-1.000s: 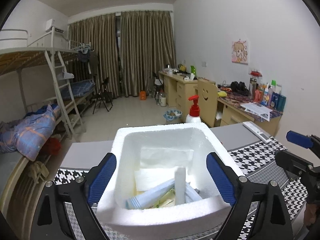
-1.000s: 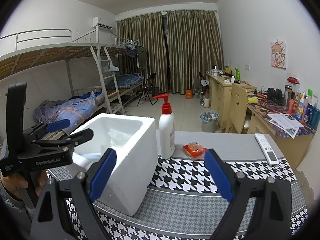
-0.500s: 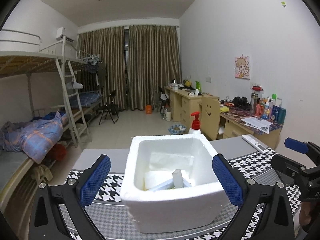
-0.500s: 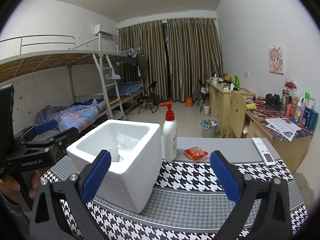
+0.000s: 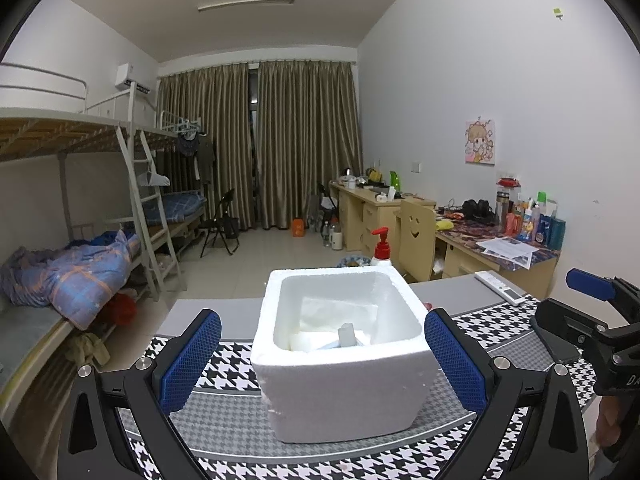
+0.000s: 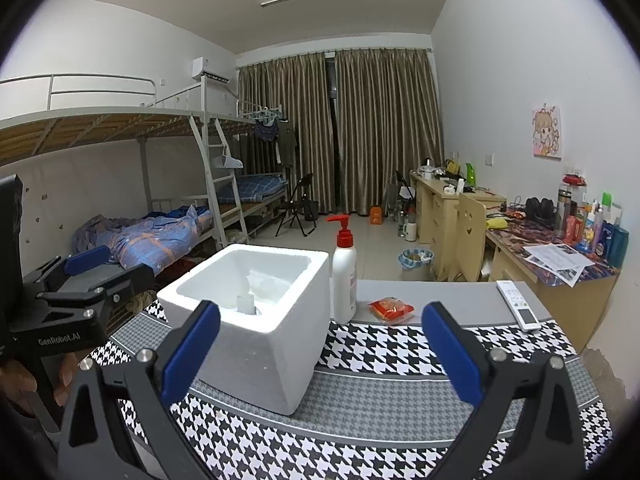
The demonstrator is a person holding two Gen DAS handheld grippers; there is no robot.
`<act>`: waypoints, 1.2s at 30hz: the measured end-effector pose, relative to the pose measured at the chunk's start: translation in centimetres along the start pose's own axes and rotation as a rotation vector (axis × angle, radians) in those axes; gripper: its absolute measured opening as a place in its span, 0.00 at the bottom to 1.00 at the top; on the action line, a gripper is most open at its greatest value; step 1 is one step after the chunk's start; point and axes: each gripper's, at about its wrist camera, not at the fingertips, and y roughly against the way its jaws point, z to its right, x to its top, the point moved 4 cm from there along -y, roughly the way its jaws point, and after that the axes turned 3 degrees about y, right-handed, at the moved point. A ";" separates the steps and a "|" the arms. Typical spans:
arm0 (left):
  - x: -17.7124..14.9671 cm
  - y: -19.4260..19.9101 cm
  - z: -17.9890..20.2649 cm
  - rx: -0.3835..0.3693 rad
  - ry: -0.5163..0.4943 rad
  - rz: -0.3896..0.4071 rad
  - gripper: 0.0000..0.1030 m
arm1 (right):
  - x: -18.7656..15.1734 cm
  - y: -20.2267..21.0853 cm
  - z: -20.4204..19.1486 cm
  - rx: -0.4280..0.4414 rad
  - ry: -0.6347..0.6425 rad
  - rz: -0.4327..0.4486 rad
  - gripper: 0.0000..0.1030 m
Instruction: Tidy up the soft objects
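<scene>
Packets lie inside the foam box (image 5: 344, 364), a red packet (image 6: 391, 309) waits right of it, and both grippers, left gripper (image 5: 322, 354) and right gripper (image 6: 320, 348), gape empty.

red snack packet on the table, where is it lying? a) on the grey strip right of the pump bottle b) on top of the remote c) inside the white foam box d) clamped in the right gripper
a: in the right wrist view the red snack packet lies flat on the grey strip of the table, just right of the pump bottle, outside the foam box and apart from the remote.
</scene>
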 end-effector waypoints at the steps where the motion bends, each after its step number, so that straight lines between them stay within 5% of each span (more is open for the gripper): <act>1: 0.0 0.0 -0.1 0.002 0.001 0.001 0.99 | -0.1 0.2 -0.1 -0.001 0.004 0.001 0.99; 36: -3.8 5.6 1.0 0.004 0.015 0.032 0.99 | -3.2 6.1 -2.7 0.005 0.026 0.066 0.99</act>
